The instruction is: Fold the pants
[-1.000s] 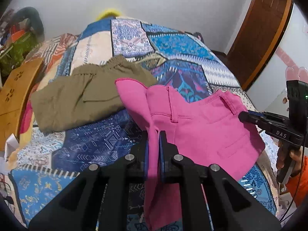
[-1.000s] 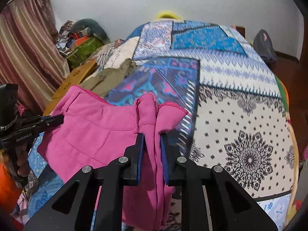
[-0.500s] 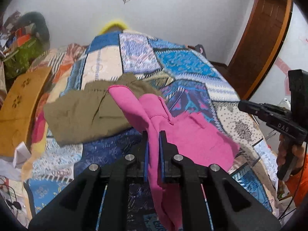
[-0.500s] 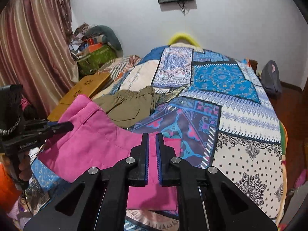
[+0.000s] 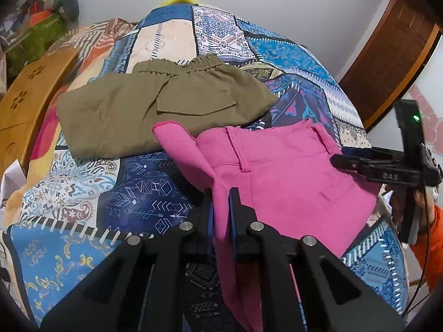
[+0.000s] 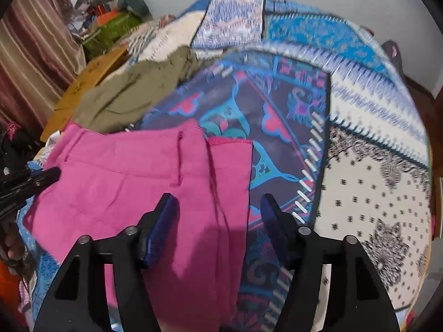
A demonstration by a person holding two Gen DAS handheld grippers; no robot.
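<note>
- Your right gripper (image 6: 218, 210) has let go since a moment ago: its two blue pads (image 6: 163, 221) now stand wide apart with nothing held, and the pink cloth that was pinched between them lies flat under them.
- Your big patchwork bedspread (image 5: 155, 193), blue and white with many patterns, covers the whole bed.
- Your pink cotton pants (image 5: 282, 177) lie on the near part of the bedspread. The waistband with its belt loops is on the far side. In the right wrist view the pants (image 6: 124, 182) look mostly flat, with one long strip lying along their right side.
- One corner of the pink pants stands up in a soft peak near the olive pair.
- Your olive green pants with a stretchy waist (image 5: 155, 105) lie folded farther back, touching the pink pair at its edge.
- A yellow wooden board with flower-shaped holes (image 5: 22, 105) sits at the left edge of the bed.
- Your left gripper (image 5: 220, 215) is closed tight on a fold of the pink pants, and the cloth hangs down between its fingers.
</note>
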